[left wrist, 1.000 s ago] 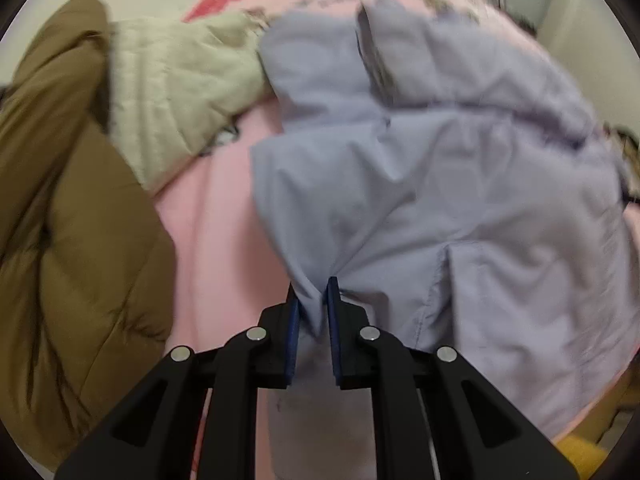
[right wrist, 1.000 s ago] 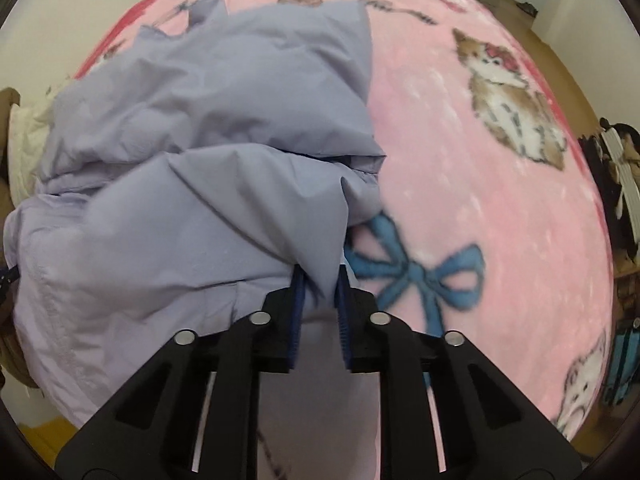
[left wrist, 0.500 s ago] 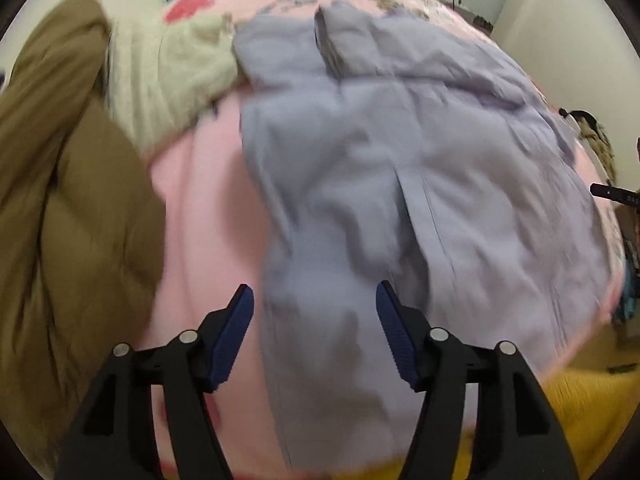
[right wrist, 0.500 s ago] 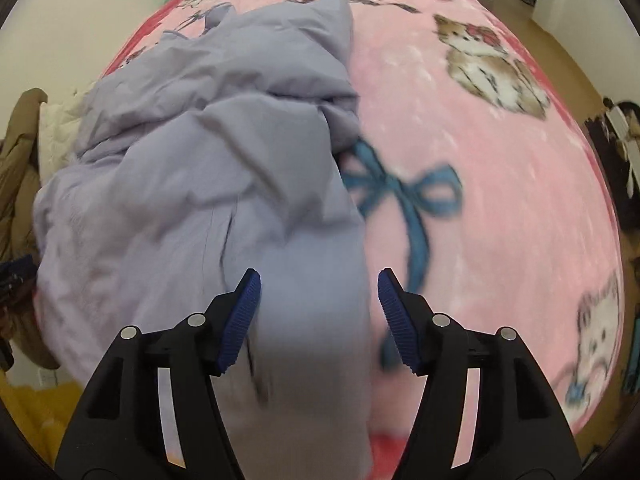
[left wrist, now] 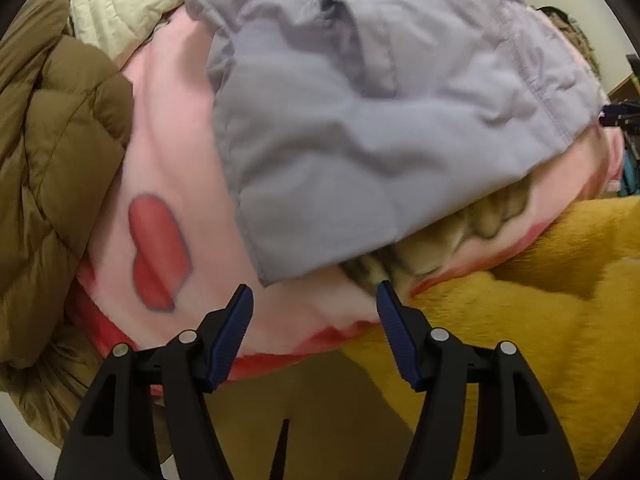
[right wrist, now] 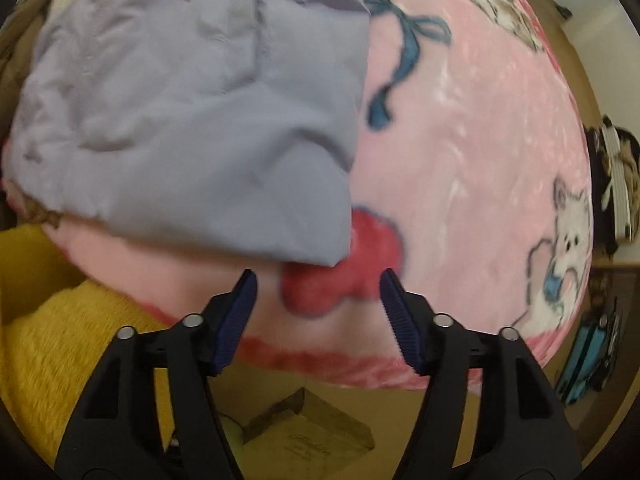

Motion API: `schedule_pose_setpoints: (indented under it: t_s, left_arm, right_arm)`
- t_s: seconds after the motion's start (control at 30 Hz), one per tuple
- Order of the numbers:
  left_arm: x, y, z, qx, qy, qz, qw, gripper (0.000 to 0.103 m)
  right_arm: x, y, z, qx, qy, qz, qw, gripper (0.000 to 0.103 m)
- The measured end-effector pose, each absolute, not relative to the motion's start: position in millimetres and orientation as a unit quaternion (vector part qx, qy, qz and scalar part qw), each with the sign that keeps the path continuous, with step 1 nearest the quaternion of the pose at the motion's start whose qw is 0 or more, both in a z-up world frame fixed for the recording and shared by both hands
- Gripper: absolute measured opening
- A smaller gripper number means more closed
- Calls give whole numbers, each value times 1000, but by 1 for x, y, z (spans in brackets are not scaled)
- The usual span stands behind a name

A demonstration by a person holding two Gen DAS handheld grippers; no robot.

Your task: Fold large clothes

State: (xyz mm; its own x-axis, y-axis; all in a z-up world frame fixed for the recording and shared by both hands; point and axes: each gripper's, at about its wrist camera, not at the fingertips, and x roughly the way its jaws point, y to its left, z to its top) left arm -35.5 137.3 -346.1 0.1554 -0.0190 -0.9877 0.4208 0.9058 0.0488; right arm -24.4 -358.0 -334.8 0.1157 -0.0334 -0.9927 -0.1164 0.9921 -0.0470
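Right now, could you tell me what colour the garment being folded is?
Pale lilac, seen best in the right wrist view: the garment.

The left gripper point(left wrist: 314, 320) pointed down with its blue pads point(left wrist: 236, 334) wide apart and nothing between them. It hung over the near edge of the bed. A pink blanket point(left wrist: 172, 128) with a red heart point(left wrist: 158, 252) covered the bed. A light purple jacket point(left wrist: 360, 120) lay rumpled on the blanket, and its near edge stopped just short of the pads. A brown puffy coat point(left wrist: 52, 160) lay along the left side, with a cream one point(left wrist: 120, 12) at the far left corner. A yellow fuzzy cloth point(left wrist: 540, 320) hung below the near edge on the right.
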Motion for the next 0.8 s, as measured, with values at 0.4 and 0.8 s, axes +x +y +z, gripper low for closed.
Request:
schedule_pose_setpoints:
  t_s: [0.4,0.8]
  left_arm:
    - [2,137,-343,146,569,-106,802,52]
    - [4,126,-349,143,576,-81,801,16]
  right_arm:
    - [7,-359,-322,31,603,-6,797,50]
    - [-2,-364,-331,109,595,-6,796,19]
